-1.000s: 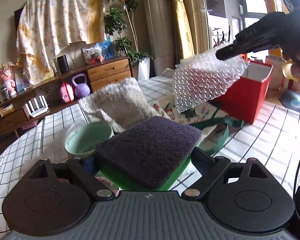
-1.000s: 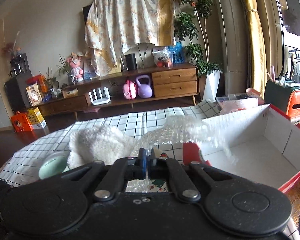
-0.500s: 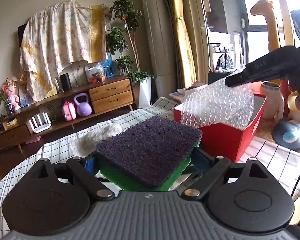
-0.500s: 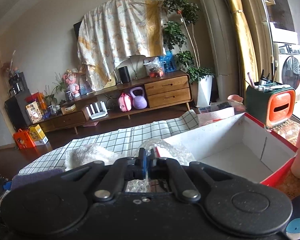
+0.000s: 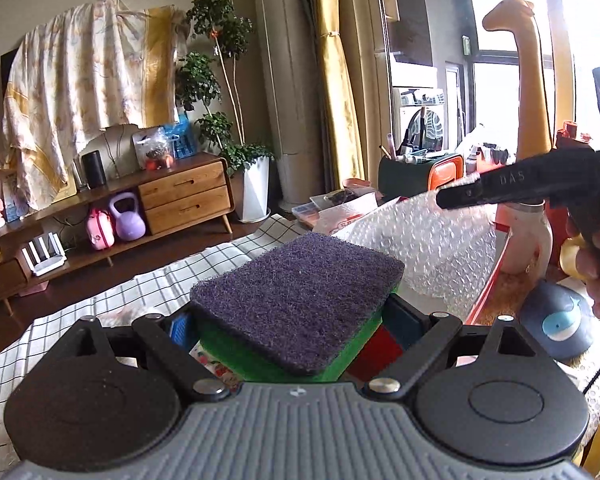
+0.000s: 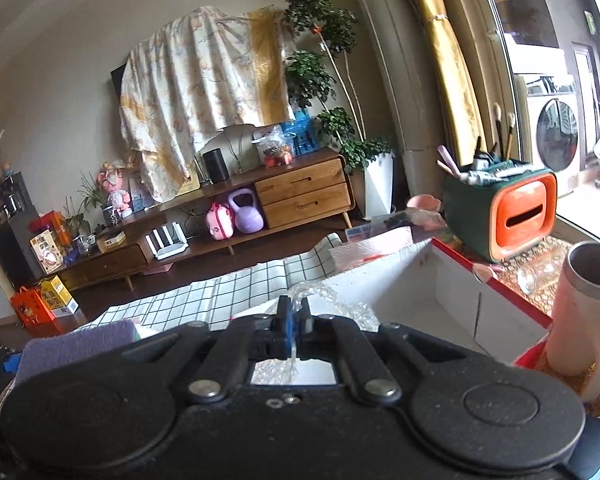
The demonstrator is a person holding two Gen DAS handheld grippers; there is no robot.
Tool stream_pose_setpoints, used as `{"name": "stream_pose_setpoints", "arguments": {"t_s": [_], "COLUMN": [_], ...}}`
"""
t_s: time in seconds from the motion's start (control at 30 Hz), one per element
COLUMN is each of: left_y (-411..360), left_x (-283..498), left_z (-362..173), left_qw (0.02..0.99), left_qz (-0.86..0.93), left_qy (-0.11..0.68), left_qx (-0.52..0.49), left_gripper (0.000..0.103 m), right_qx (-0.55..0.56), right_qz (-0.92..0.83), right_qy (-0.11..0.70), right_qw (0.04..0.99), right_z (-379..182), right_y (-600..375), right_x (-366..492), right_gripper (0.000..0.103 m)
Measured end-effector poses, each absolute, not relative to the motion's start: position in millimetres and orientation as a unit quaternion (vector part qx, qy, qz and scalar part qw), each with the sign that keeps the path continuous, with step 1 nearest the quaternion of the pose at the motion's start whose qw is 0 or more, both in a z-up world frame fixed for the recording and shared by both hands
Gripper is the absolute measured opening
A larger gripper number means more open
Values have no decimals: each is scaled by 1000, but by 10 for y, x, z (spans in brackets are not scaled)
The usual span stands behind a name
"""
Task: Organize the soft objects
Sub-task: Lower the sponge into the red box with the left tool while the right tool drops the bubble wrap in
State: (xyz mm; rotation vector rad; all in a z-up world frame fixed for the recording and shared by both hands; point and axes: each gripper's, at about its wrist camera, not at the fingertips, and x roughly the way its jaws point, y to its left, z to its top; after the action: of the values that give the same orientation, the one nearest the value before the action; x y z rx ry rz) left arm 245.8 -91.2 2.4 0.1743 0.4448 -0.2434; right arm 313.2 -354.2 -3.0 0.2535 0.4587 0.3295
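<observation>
Red cardboard with a white lining makes up the box [image 6: 452,280], the largest thing in play and the landmark for the rest; as far as the right wrist view shows, its white floor is bare apart from what hangs into it at the near side. The checked tablecloth [image 5: 100,300] runs off to the left of the box.

Over the near part of the box hangs the sheet of bubble wrap [image 5: 428,248], pinched at its top edge by the right gripper [image 6: 294,322], whose jaws are closed tight on the film. It looks ready to be dropped in, but it has not been let go.

Left of the box, and just short of its rim, the left gripper [image 5: 296,320] clamps the sponge [image 5: 296,292], purple scouring face up and green foam beneath, its jaws pressed against the two sides.

Judged from this, the sorting is midway: two soft things are lifted and brought to the box, neither is yet inside it. Whether other soft items remain on the cloth cannot be told from these views.
</observation>
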Motion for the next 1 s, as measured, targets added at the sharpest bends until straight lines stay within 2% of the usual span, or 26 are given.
{"name": "stream_pose_setpoints", "arguments": {"t_s": [0.47, 1.0], "left_y": [-1637, -2150], "left_x": [3272, 4179], "left_z": [-115, -523], "left_qw": [946, 893], "left_qz": [-155, -152], "left_qy": [269, 418], "left_qx": [96, 65], "left_gripper": [92, 92], "right_qx": [125, 77], "right_qz": [113, 132], "right_qy": [268, 312], "right_qw": [949, 938], "right_z": [-597, -819], "right_y": [-4008, -3911], "right_x": [3479, 3460], "right_gripper": [2, 3]}}
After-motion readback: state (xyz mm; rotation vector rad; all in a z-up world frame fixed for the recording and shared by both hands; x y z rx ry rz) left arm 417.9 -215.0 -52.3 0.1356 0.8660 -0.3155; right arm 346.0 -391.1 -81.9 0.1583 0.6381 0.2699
